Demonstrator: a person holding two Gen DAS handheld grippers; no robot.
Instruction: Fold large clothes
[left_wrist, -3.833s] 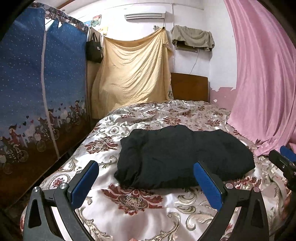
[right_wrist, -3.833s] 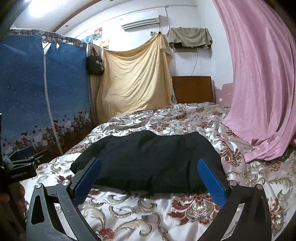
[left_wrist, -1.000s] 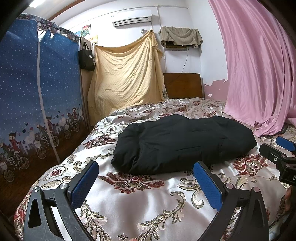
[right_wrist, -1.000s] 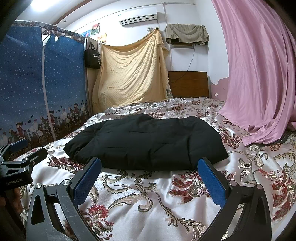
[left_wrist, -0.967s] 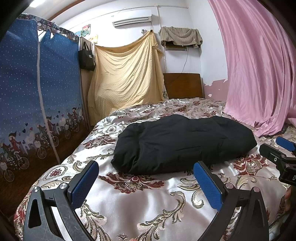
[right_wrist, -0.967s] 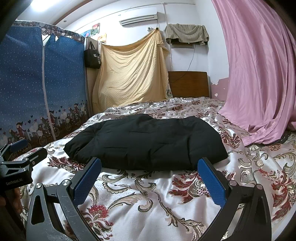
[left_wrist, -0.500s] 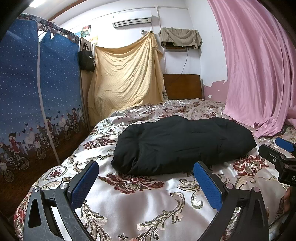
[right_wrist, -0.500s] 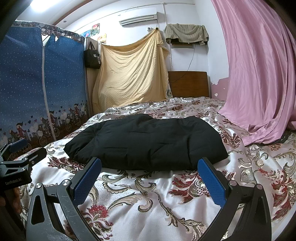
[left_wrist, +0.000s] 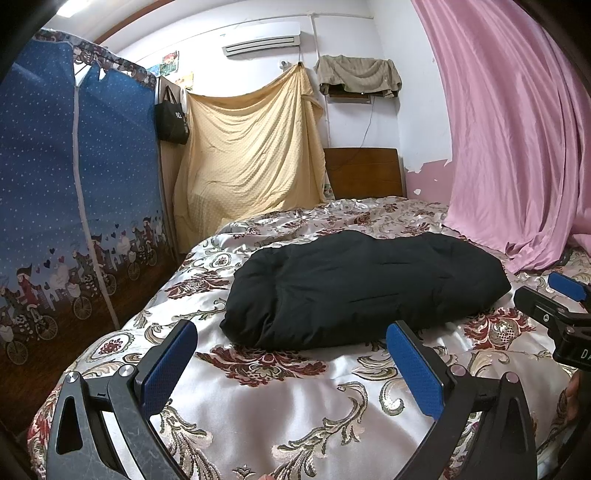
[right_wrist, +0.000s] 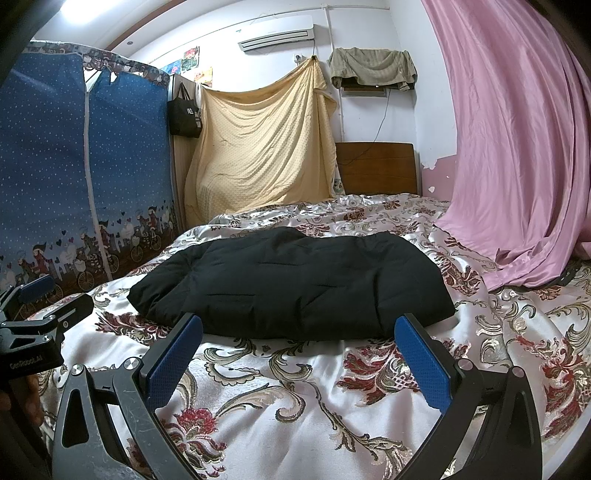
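A black padded garment (left_wrist: 364, 284) lies folded into a thick bundle on the bed's floral satin cover (left_wrist: 295, 413); it also shows in the right wrist view (right_wrist: 295, 282). My left gripper (left_wrist: 291, 339) is open and empty, held back from the garment's near left edge. My right gripper (right_wrist: 299, 332) is open and empty, just short of the garment's near edge. The right gripper shows at the right edge of the left wrist view (left_wrist: 561, 299), and the left gripper at the left edge of the right wrist view (right_wrist: 37, 299).
A blue fabric wardrobe (left_wrist: 74, 206) stands left of the bed. A yellow sheet (left_wrist: 251, 158) hangs at the back beside a wooden headboard (left_wrist: 364, 171). A pink curtain (left_wrist: 517, 147) drapes onto the bed's right side.
Over the last second both views barely shift. Since 3.8 s ago both grippers have drawn back and lowered from the garment, which lies unmoved.
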